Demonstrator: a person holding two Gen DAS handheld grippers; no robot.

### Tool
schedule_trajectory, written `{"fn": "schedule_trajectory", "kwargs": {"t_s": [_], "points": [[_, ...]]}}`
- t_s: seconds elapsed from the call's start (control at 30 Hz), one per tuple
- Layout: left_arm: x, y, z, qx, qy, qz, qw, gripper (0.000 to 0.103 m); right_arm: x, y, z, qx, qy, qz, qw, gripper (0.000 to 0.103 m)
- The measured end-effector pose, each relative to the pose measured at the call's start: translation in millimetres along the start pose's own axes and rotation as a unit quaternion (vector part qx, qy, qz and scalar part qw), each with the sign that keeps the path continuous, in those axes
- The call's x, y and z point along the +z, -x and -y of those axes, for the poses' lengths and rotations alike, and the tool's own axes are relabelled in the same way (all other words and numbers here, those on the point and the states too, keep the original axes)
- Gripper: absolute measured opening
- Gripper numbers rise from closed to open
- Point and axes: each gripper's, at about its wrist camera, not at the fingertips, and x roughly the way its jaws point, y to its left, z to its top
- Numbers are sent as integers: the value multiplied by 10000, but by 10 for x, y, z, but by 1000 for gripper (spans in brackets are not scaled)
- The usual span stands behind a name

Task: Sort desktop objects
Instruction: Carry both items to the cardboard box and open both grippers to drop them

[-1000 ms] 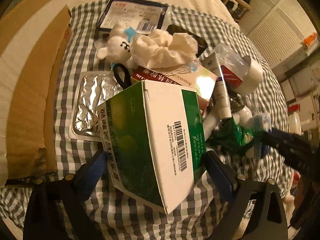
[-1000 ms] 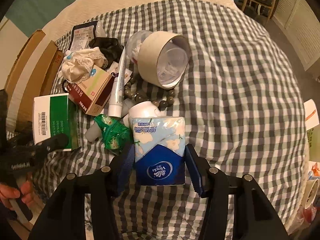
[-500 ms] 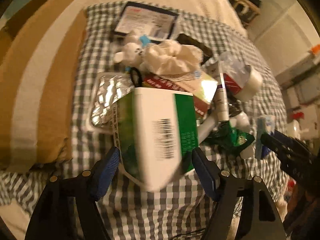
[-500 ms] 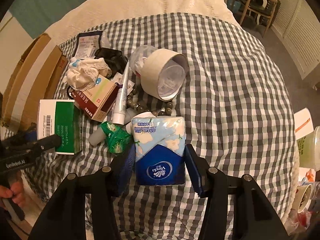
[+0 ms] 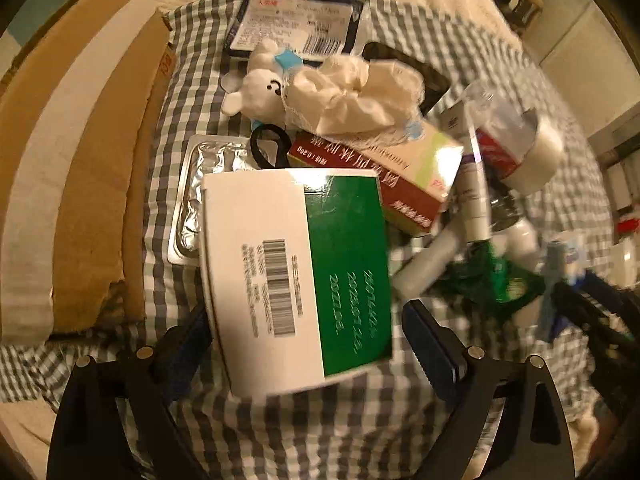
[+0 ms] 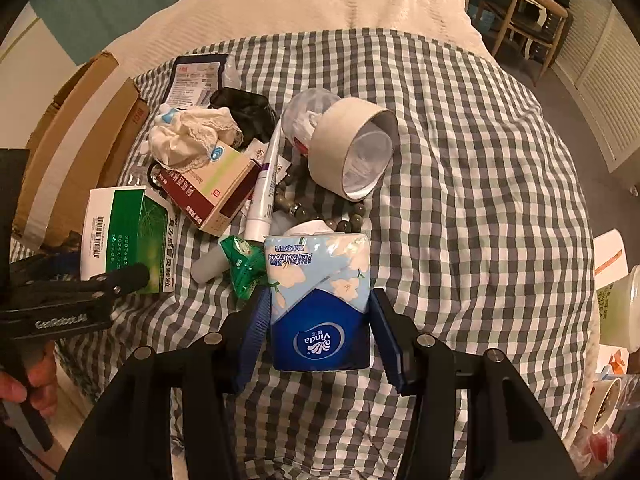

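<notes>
A green-and-white box (image 5: 298, 276) sits between the fingers of my left gripper (image 5: 306, 338), which is shut on it just above the checked cloth; it also shows in the right wrist view (image 6: 126, 236). My right gripper (image 6: 320, 332) is shut on a blue Vinda tissue pack (image 6: 320, 304). A heap lies beyond: a red-and-green medicine box (image 6: 208, 188), a white tube (image 6: 266, 184), a green wrapper (image 6: 242, 264), a tape roll (image 6: 352, 148), beads (image 6: 304, 212), a white cloth (image 6: 188, 136), a white plush toy (image 5: 256, 88) and a foil blister pack (image 5: 196, 196).
A cardboard box (image 5: 80, 168) lies along the left edge of the cloth. A dark labelled pouch (image 5: 296, 24) lies at the back. Checked cloth (image 6: 480, 200) stretches to the right. Cups and packets (image 6: 616, 304) stand off the right edge. A wooden chair (image 6: 516, 4) stands behind.
The green-and-white box has tipped from standing on a corner to lying flatter between the left fingers, barcode face up. The right gripper with the tissue pack has drawn back slightly.
</notes>
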Motion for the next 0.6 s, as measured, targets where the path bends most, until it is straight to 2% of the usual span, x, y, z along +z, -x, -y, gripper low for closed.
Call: {"fn": "schedule_trajectory", "kwargs": {"t_s": [0.07, 0.2, 0.4, 0.6], "points": [[-1, -79, 0, 65, -94, -57, 9999, 94, 0, -20, 14, 14, -17, -33, 10000, 50], [-46, -106, -87, -97, -99, 45, 9999, 87, -10, -41, 37, 53, -27, -65, 10000, 50], [-111, 157, -85, -444, -397, 448, 9972, 86, -26, -33, 69, 47, -27, -87, 9999, 50], [-58, 501, -53, -899, -477, 852, 9912, 84, 49, 196, 32, 1, -17, 125, 9999, 50]]}}
